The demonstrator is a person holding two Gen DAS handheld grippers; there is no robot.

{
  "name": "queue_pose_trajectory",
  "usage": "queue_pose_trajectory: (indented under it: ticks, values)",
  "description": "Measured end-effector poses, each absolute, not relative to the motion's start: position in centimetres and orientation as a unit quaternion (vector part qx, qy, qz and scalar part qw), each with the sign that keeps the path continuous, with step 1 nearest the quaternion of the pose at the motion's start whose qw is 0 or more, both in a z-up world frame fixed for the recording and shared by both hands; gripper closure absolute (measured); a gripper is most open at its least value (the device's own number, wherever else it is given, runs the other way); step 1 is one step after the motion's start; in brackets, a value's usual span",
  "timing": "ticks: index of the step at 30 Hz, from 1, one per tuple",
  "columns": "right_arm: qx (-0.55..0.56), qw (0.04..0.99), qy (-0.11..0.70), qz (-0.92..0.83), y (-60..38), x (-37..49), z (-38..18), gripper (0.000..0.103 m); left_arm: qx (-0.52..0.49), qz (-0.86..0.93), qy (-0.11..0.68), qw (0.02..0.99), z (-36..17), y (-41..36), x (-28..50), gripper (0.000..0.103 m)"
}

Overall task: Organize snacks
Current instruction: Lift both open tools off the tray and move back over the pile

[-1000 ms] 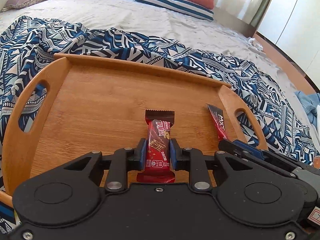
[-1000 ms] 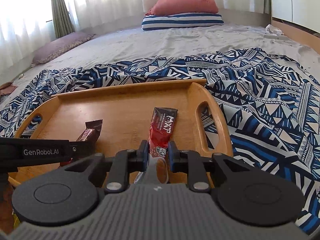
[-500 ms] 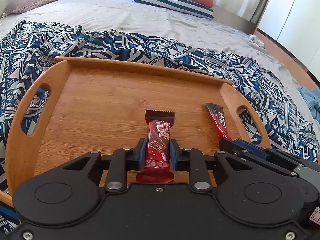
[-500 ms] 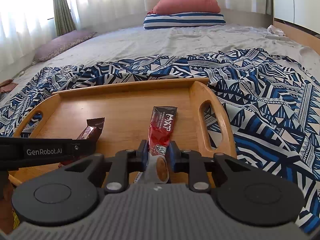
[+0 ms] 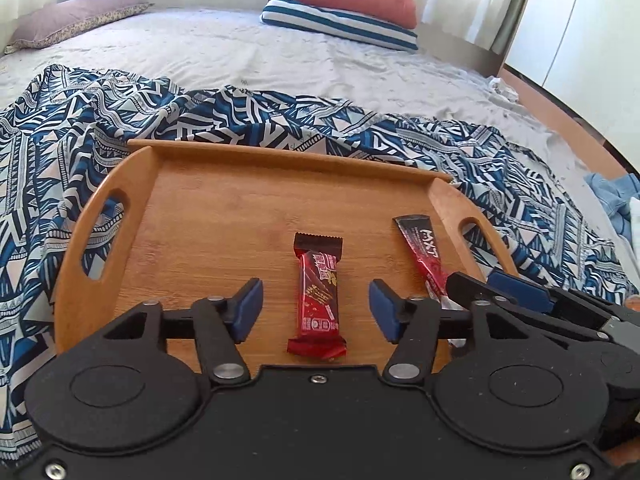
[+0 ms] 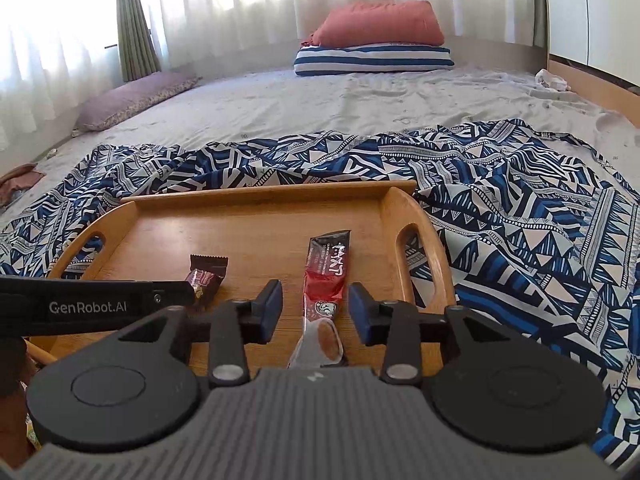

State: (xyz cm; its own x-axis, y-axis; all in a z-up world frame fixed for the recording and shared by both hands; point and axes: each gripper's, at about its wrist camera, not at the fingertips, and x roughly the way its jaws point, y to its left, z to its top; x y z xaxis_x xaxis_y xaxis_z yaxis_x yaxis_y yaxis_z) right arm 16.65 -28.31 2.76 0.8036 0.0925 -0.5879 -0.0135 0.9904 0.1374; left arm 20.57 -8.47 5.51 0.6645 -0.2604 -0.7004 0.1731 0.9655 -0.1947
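A bed (image 5: 320, 72) in pale sheets is filling both views, with a blue-and-white patterned blanket (image 5: 100, 140) spreading across its near part. Against the far edge a red pillow (image 6: 380, 24) is lying on a blue-striped pillow (image 6: 374, 60), and a mauve pillow (image 6: 136, 96) is sitting off to the left.

On the blanket a wooden tray (image 5: 260, 152) with cut-out handles is resting flat. Both grippers are pointing down and forward over its near edge, side by side. The left gripper (image 5: 316, 308) is hovering with its jaws standing apart, having just been opening; a red chocolate bar (image 5: 319, 296) is lying flat on the tray between the blue pads, touching neither. Its wrapper carries gold print that is too small for me to read with any confidence.

The right gripper (image 6: 314, 310) is likewise holding its jaws apart after just opening, and a red-and-black sachet (image 6: 326, 276) is lying on the tray between them, free of the pads, its clear lower end running under the gripper body. The sachet is showing white lettering reading "MXT", with a round logo below. In the right wrist view the side of the left gripper is displaying "GenRobot.AI" in white.
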Motion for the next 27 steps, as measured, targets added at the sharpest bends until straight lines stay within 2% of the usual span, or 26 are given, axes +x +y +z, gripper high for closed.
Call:
queue_pose_trajectory:
  ticks: [4,7,15,27]
  values:
    - [0.056,0.950,0.304,0.032,-28.1,15.2,3.6,0.037,-0.044,-0.127,0.369,0.920,6.9,-7.6,18.2,0.023]
    - [0.054,0.953,0.297,0.033,-27.9,13.9,4.2,0.032,-0.042,-0.132,0.355,0.925,7.9,-6.7,16.5,0.018]
    - [0.062,0.959,0.274,0.032,-27.2,10.0,5.6,0.018,-0.037,-0.133,0.327,0.935,9.6,-4.6,11.9,0.011]
    - [0.060,0.965,0.254,0.027,-25.3,4.5,5.2,0.007,-0.030,-0.117,0.296,0.948,9.1,-1.3,5.3,0.006]
